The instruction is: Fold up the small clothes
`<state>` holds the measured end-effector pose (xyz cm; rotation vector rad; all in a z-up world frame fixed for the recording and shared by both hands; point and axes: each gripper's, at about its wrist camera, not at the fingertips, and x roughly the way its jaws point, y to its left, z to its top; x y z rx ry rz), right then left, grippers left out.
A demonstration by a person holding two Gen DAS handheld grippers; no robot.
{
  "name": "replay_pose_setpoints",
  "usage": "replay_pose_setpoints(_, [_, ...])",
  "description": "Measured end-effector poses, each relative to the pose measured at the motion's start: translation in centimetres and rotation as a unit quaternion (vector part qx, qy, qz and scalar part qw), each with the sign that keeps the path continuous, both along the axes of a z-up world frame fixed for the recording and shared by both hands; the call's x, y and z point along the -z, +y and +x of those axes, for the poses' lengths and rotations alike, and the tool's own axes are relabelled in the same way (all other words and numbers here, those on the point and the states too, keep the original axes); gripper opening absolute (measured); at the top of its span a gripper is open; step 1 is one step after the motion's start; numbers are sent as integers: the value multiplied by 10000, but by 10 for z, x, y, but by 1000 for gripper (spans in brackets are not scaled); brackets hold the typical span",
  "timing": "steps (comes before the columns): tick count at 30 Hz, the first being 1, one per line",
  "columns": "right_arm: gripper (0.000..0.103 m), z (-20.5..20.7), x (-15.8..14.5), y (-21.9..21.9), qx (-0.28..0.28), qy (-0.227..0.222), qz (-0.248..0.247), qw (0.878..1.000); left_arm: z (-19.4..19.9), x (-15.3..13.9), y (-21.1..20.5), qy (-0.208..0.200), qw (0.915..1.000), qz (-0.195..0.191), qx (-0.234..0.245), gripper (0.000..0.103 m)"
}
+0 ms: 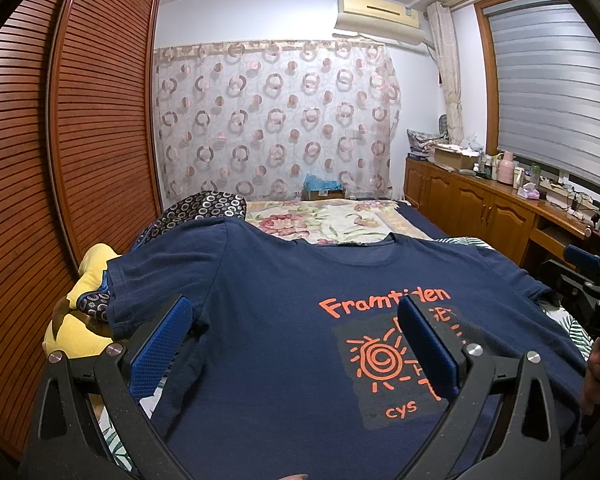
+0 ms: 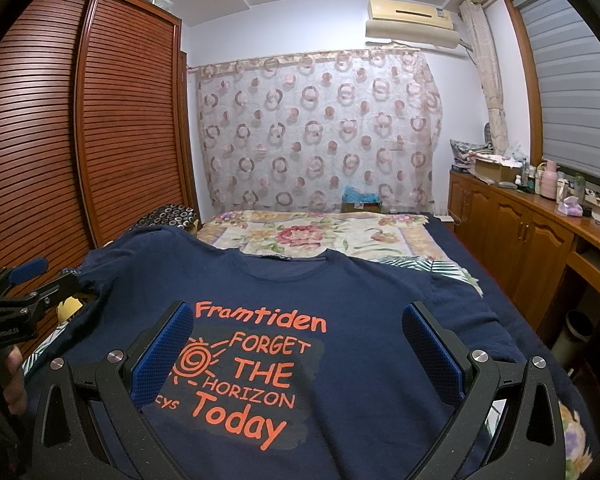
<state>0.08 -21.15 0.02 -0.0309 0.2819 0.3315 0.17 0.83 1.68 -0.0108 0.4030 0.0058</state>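
Navy T-shirt (image 2: 340, 304) lies spread face up on the bed (image 2: 500, 300), collar at the far end, orange "Framtiden" print (image 2: 244, 376) toward us. We note both sleeves spread outward: the left sleeve (image 1: 156, 280) drapes over the bed's left edge near a yellow plush toy (image 1: 88, 304), while the right sleeve (image 2: 456, 292) rests flat on the dark bedspread.

Our left gripper (image 1: 296, 344) hovers over the shirt's left half with its jaws spread wide, nothing between the blue pads (image 1: 160, 352). Our right gripper (image 2: 300, 348) hovers over the chest print, likewise released and empty. Whether either touches the fabric, we cannot tell.

We judge the step in hand to be the first fold, not yet begun. To do it well, we recommend:
- Take the cloth at two points on one side, near the shoulder seam and near the hem, so that the edge lifts as a straight line.
- Pinch only the layers wanted; the bedspread beneath is a similar navy and could be caught with the shirt.
- Bring the left sleeve up onto the bed before folding, since it hangs and may drag the body sideways.
- Lay the folded side over the print, then smooth it.

Hem is hidden below both views; its lie is unconfirmed.
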Motion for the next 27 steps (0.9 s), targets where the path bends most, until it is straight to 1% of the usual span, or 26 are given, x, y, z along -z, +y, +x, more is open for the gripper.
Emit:
replay_pose_setpoints(8, [103,7,0,9,-283,69,-118,9995,6,4,17,137,9999,13,-56,103])
replay_pose_setpoints(9, [103,9,-1,10,-324,87,-121,9994,8,12,23,149,9999,14,-72,103])
replay_pose_setpoints(15, [103,20,-5,13,-514,144,-224,9983,13,15,40,228,9997,20,-126,103])
replay_pose_setpoints(21, [103,40,-6,16,-827,260,-327,9957,28,24,67,390,9989,125,-216,103])
replay_pose_setpoints(27, [103,67,-1,23,-1203,490,-530,9901,35,33,95,572,9980,71,-259,103])
